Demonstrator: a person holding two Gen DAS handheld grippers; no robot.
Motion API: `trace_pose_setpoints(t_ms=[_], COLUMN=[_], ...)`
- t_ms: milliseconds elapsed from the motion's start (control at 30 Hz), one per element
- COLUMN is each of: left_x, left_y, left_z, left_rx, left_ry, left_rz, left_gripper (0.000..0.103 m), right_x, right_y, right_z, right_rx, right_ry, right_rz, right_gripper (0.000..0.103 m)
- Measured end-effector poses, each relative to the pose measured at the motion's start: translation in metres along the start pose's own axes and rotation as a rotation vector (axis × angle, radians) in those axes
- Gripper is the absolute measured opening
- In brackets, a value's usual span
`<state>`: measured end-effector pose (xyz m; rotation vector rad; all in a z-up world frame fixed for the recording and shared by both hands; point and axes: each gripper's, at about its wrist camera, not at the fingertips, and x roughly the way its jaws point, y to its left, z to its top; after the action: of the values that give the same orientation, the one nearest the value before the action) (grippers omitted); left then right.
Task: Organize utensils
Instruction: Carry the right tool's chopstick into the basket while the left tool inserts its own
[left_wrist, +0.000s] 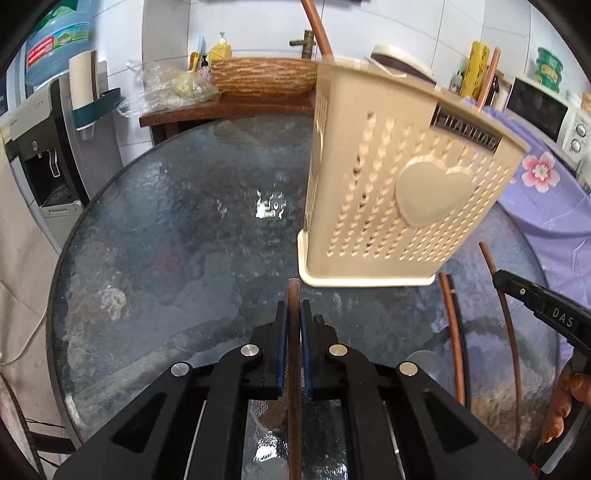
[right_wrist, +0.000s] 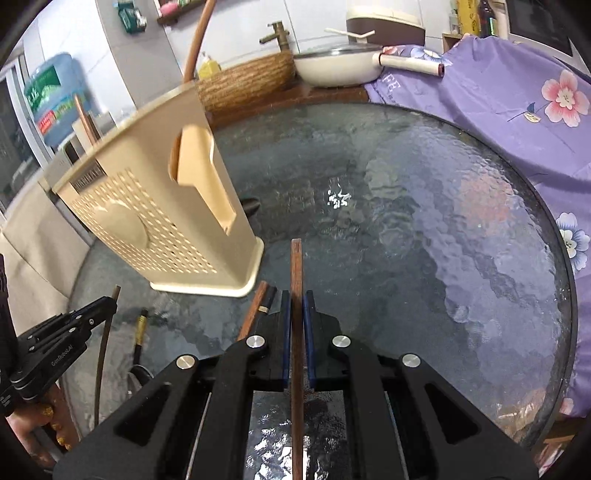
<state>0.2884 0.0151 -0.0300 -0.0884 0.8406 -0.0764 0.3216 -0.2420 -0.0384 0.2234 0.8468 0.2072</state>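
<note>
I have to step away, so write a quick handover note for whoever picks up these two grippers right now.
Left gripper: shut on a brown chopstick.
Right gripper: shut on another brown chopstick.
Holder: beige, perforated, upright on the glass table, ahead of both grippers. Chopsticks already stand in it, tops showing above the rim.
Loose on the table near the right gripper: a brown chopstick and a black one with a gold band; another black one lies farther left.
Done: some chopsticks in the holder, two more gripped.
Left: drop both held chopsticks in, then collect the loose ones.
</note>
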Motion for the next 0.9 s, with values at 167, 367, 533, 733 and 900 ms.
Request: trace_pose_setpoints(t_ms=[167,367,533,733,900], left_x=[-0.027,-0.06,-0.088,-0.114,-0.133], left_y=[0.003,0.0,-0.006,-0.009,-0.011], left_z=[0.005,0.011,0.016,0.019,0.019], left_rx=[-0.02,-0.034,-0.02,-0.004,0.009], left_ry=[-0.07,-0.156,-0.214,-0.262,-0.289], left_rz=[-0.037,-0.084,-0.112,-0.136,-0.162], left_gripper=[0.007,0.007,0.007,0.007,0.007], right_x=[-0.031,-0.077,-0.103,-0.13,-0.151], right_y=[0.0,0.009,0.014,0.016,0.025], right_z=[0.007,0.014,0.019,0.022,0.025], right_rx=[0.003,-0.049,-0.082,-0.072,-0.105], right_ry=[-0.09,-0.191,-0.241,-0.269,-0.302], right_rz=[0.055,0.118,0.152,0.209,0.227], right_gripper=[0.007,0.007,0.007,0.007,0.007])
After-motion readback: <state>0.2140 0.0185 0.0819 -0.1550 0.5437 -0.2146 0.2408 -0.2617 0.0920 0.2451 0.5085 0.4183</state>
